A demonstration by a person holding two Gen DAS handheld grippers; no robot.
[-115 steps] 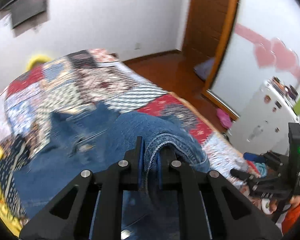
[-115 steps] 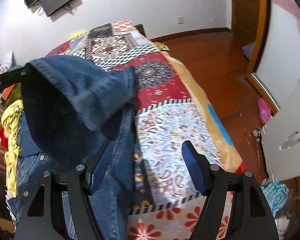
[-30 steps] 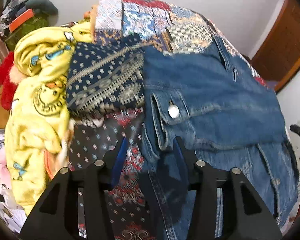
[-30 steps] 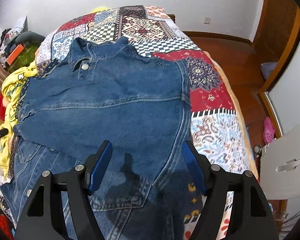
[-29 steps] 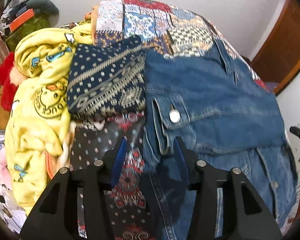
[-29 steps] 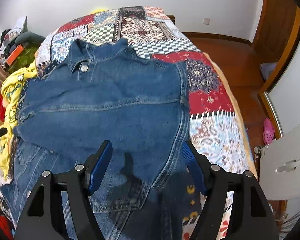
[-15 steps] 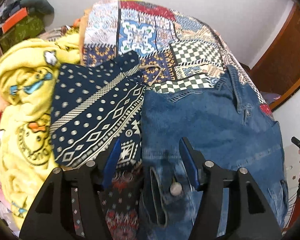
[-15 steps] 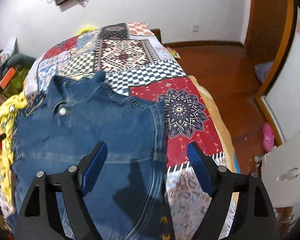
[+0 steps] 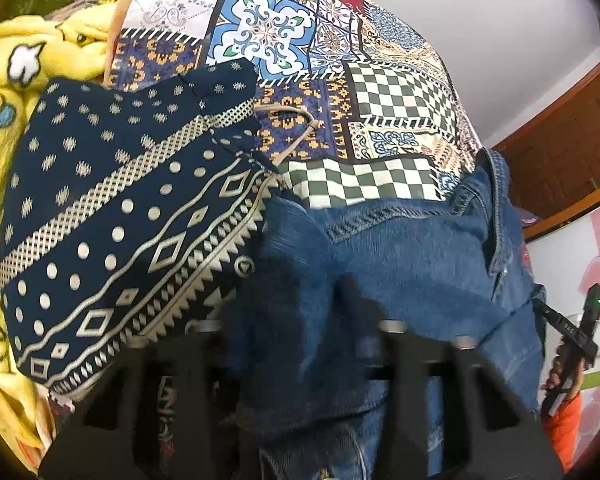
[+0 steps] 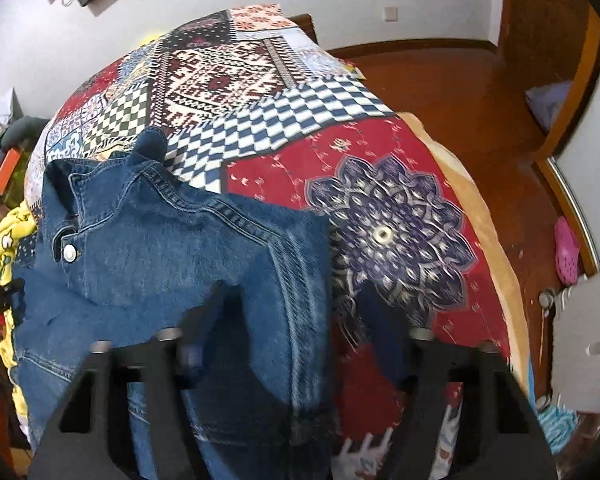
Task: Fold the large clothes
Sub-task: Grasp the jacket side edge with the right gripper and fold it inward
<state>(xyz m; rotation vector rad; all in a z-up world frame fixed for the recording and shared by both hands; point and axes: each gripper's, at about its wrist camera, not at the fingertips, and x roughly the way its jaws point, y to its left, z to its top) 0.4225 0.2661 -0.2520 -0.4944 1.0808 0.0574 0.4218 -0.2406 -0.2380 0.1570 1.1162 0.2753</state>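
A blue denim jacket (image 9: 412, 256) lies on the patchwork bedspread (image 9: 384, 92), collar toward the far end. My left gripper (image 9: 296, 320) is open and blurred, low over the jacket's left shoulder edge, holding nothing. In the right wrist view the denim jacket (image 10: 172, 248) shows its collar and a metal button. My right gripper (image 10: 292, 320) is open and blurred, straddling the jacket's right shoulder seam, holding nothing. The jacket's lower part is hidden below both grippers.
A navy patterned garment (image 9: 112, 220) lies left of the jacket, with a yellow cartoon blanket (image 9: 24, 60) beyond it. The bed's right edge (image 10: 488, 216) drops to a wooden floor (image 10: 452, 80). A pink shoe (image 10: 566, 254) lies by a white cabinet (image 10: 584, 332).
Both grippers have moved forward along the jacket toward its collar and shoulders and dropped closer to the fabric. Both stayed open. The jacket lies as it did.
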